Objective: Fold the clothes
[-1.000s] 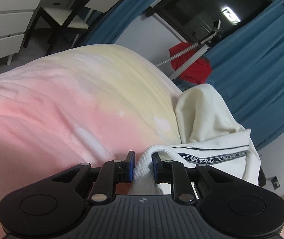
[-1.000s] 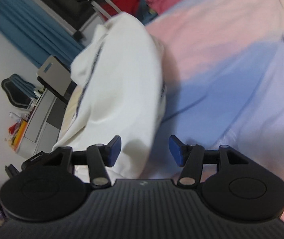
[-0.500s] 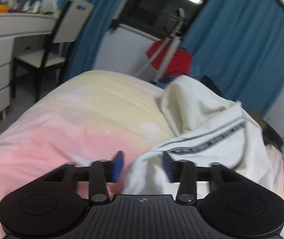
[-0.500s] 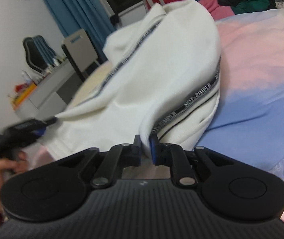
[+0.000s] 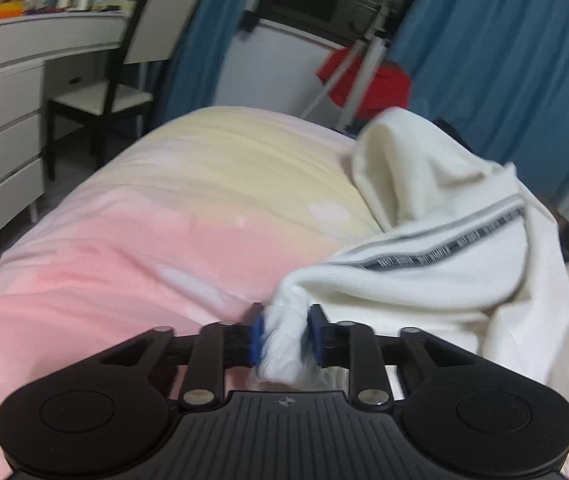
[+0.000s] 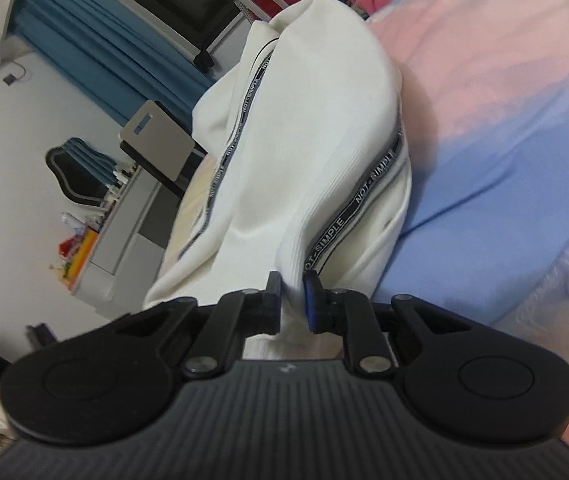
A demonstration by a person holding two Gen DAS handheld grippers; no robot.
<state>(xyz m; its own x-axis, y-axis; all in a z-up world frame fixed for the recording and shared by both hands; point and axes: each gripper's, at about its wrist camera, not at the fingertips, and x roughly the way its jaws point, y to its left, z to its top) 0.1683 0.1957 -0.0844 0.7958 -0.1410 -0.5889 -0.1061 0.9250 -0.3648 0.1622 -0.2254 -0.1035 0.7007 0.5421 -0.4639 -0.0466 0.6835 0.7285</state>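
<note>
With both claws pinching ribbed edge fabric, the white garment (image 6: 316,128) hangs stretched between 2 grip points above the bed (image 5: 156,216). Left claw (image 5: 283,338): blue pads (image 5: 257,338) pressed onto a bunched ribbed hem or cuff, blurred. Right claw (image 6: 293,304): pressed onto a thin ribbed edge, right where the black tape lettered "NOT-SIMPLE" (image 6: 364,196) ends. Judgement: gripping 2 separate edges lets the cloth be spread flat before a fold is laid; fold not yet made. Garment is cream-white knit, soft and heavy-draping, tape stripes along its seams, far part humped up over the pink, yellow and blue cover. Beyond: chair (image 5: 132,68), drawers (image 5: 0,136), blue curtains (image 5: 504,64).
</note>
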